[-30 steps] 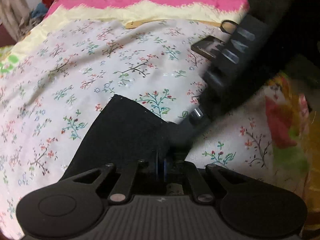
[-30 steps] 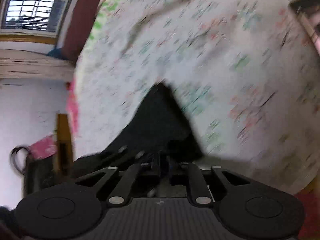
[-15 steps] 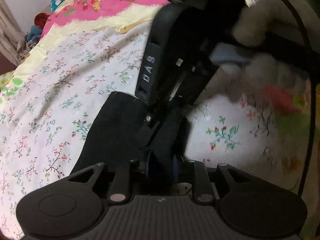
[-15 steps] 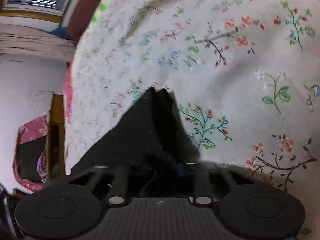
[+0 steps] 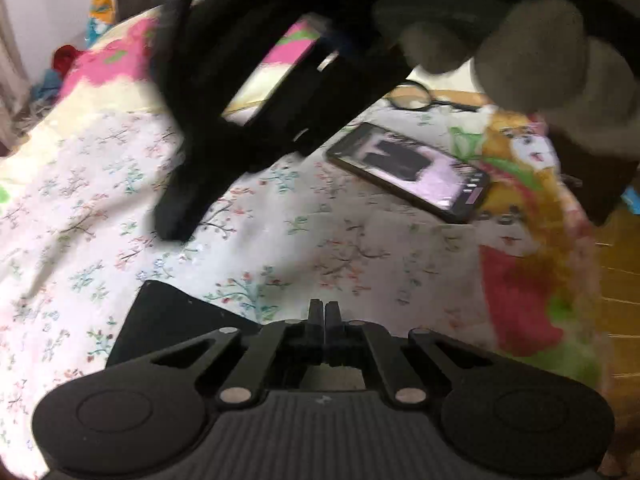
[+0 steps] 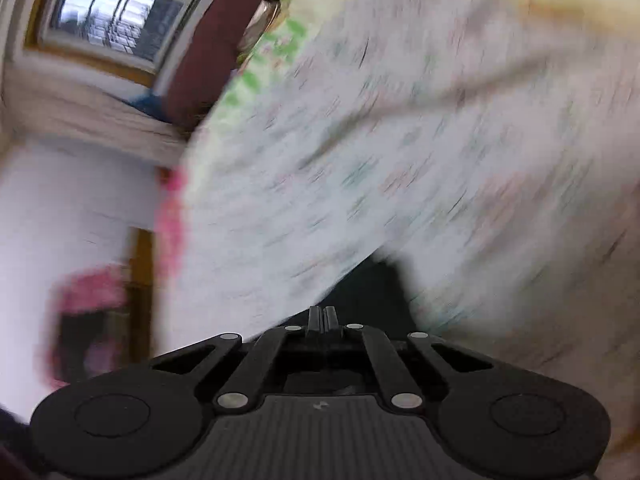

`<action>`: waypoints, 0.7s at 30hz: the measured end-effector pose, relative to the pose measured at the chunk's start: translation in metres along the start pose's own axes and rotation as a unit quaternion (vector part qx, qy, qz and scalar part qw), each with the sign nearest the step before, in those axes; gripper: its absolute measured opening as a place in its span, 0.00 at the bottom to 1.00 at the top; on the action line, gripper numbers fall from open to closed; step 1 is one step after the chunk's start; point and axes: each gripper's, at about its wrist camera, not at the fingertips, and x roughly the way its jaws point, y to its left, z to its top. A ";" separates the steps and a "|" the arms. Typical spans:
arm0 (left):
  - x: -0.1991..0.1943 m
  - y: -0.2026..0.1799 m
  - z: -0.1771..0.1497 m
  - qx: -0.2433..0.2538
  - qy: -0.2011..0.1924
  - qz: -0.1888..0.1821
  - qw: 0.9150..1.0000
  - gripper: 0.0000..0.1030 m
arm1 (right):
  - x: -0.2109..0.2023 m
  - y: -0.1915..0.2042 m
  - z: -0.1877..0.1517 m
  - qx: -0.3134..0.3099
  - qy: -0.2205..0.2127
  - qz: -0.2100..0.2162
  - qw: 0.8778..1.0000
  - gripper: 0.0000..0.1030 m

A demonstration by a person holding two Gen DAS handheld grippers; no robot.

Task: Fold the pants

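The black pants (image 5: pixel 172 320) lie flat on the floral bedsheet (image 5: pixel 280 232), one corner showing at the lower left of the left wrist view. My left gripper (image 5: pixel 324 312) hovers just right of that corner, its jaws closing until the fingers meet, with nothing between them. My right gripper (image 5: pixel 176 228) crosses the upper part of this view in a gloved hand (image 5: pixel 540 52), its tip above the sheet beyond the pants. In the blurred right wrist view, my right gripper (image 6: pixel 324 316) is shut and empty, with a dark patch of pants (image 6: pixel 372 288) just past its fingertips.
A phone (image 5: pixel 412 168) lies on the sheet at the right, with a pair of glasses (image 5: pixel 416 98) behind it. A pink and yellow cover (image 5: pixel 100 68) lies at the far end. A window (image 6: pixel 108 12) and white wall (image 6: pixel 72 200) stand beyond the bed's edge.
My left gripper let go of the pants edge, and its fingers now stand clear of the cloth. The right gripper lifted off the pants and swung up and left, uncovering the phone.
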 end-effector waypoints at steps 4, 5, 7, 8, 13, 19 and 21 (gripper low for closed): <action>-0.015 0.027 -0.003 -0.072 0.008 -0.005 0.997 0.13 | 0.005 -0.001 -0.006 -0.008 0.016 -0.008 1.000 0.00; -0.025 0.031 -0.007 -0.082 0.009 0.005 0.997 0.13 | 0.012 0.003 -0.009 -0.011 0.024 0.002 1.000 0.00; -0.039 0.041 -0.015 -0.102 0.017 0.022 0.994 0.14 | 0.031 0.014 -0.015 -0.024 0.044 0.028 0.998 0.00; -0.049 0.045 -0.021 -0.110 0.022 0.035 0.993 0.14 | 0.043 0.023 -0.017 -0.032 0.058 0.034 0.997 0.00; -0.095 0.072 -0.071 -0.159 0.059 0.134 0.976 0.19 | 0.111 0.039 -0.038 -0.071 0.132 -0.004 0.989 0.00; -0.134 0.103 -0.195 -0.273 0.154 0.205 0.927 0.24 | 0.121 0.060 -0.059 -0.077 0.142 -0.139 0.977 0.00; -0.162 0.100 -0.215 -0.284 0.137 0.203 0.927 0.24 | 0.119 0.108 -0.070 -0.145 0.117 -0.160 0.969 0.00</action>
